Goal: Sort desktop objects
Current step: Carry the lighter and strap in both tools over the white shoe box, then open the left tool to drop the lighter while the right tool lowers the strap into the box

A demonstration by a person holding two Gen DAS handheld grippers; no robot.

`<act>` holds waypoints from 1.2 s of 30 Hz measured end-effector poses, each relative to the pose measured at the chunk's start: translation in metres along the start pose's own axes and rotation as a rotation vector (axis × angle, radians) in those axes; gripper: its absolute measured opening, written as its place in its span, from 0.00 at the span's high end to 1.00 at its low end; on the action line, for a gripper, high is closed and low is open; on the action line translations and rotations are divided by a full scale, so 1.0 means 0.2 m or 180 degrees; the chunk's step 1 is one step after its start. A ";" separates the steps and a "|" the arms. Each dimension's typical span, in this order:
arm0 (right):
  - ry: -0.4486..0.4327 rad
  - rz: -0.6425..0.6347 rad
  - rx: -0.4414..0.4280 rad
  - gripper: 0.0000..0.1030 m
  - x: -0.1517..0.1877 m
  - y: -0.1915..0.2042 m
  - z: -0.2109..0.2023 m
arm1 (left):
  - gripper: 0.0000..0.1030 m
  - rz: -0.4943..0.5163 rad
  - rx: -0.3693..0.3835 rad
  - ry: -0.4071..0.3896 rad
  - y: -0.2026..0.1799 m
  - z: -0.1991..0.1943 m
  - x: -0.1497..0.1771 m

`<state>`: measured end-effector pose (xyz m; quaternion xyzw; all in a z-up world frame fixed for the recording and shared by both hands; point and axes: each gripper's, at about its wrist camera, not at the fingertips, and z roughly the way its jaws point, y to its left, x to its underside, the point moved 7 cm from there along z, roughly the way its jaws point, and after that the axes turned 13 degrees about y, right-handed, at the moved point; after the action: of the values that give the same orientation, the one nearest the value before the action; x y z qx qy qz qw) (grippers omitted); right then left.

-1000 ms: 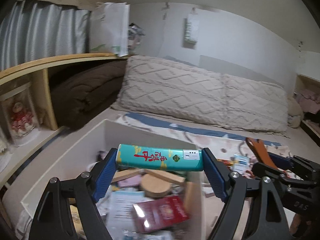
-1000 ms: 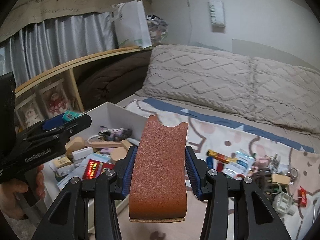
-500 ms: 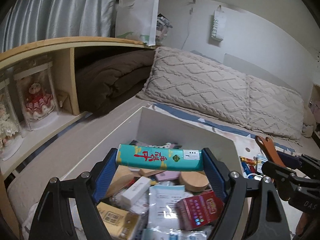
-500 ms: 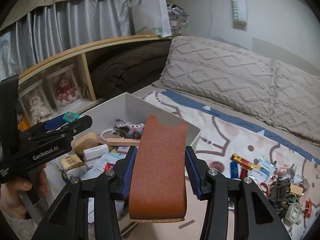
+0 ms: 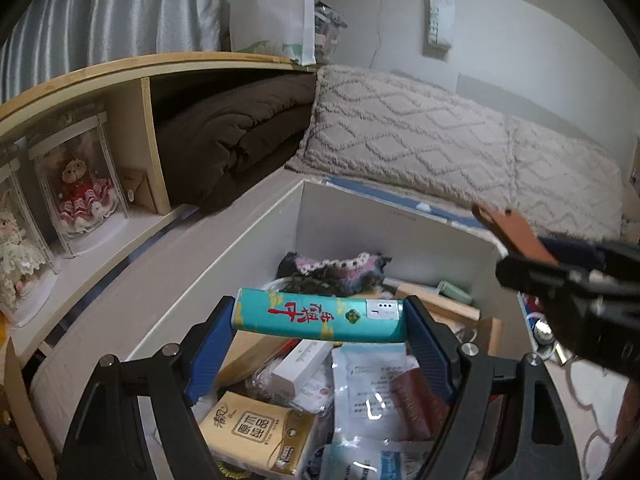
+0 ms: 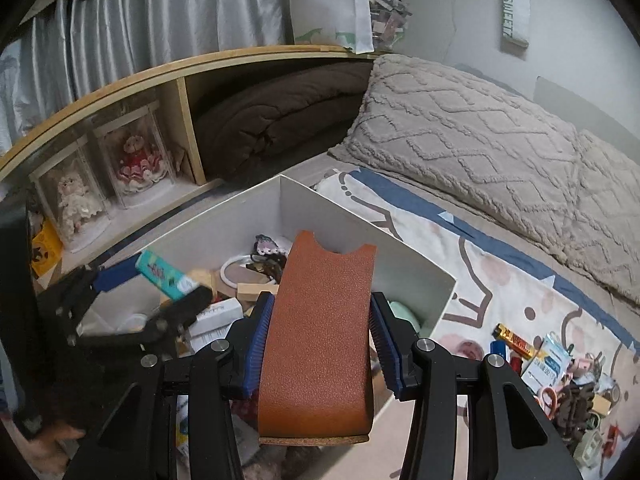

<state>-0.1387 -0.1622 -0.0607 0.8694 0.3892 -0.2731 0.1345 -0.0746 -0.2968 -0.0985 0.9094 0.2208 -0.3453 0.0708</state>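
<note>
My left gripper [image 5: 320, 316] is shut on a teal box with red characters [image 5: 320, 314], held crosswise above the open white storage box [image 5: 344, 216]; they also show in the right wrist view, the teal box [image 6: 164, 274] over the storage box [image 6: 408, 260]. My right gripper [image 6: 318, 328] is shut on a brown leather sleeve [image 6: 320, 340], held upright over the box's near right side. The sleeve's tip [image 5: 508, 226] shows at the right in the left wrist view.
The box holds a tissue pack [image 5: 256, 436], a white carton [image 5: 300, 360], wooden blocks [image 5: 440, 304] and a knitted piece [image 5: 332, 268]. Several small loose items [image 6: 560, 364] lie on the patterned sheet to the right. A wooden shelf with dolls [image 6: 136, 160] runs along the left; pillows [image 6: 460, 136] behind.
Both grippers moved forward and left over the white box, still holding their items. The right gripper and its sleeve now stand closer to the left gripper.
</note>
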 end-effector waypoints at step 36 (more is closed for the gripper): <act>0.0756 0.0496 -0.0389 0.53 -0.20 0.15 0.54 | 0.03 -0.0251 -0.0101 -0.0180 0.19 -0.21 0.00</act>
<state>-0.1778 -0.2547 -0.1253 0.9134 0.3496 -0.1329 0.1610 -0.0328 -0.3201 -0.0683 0.8887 0.2598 -0.3698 0.0777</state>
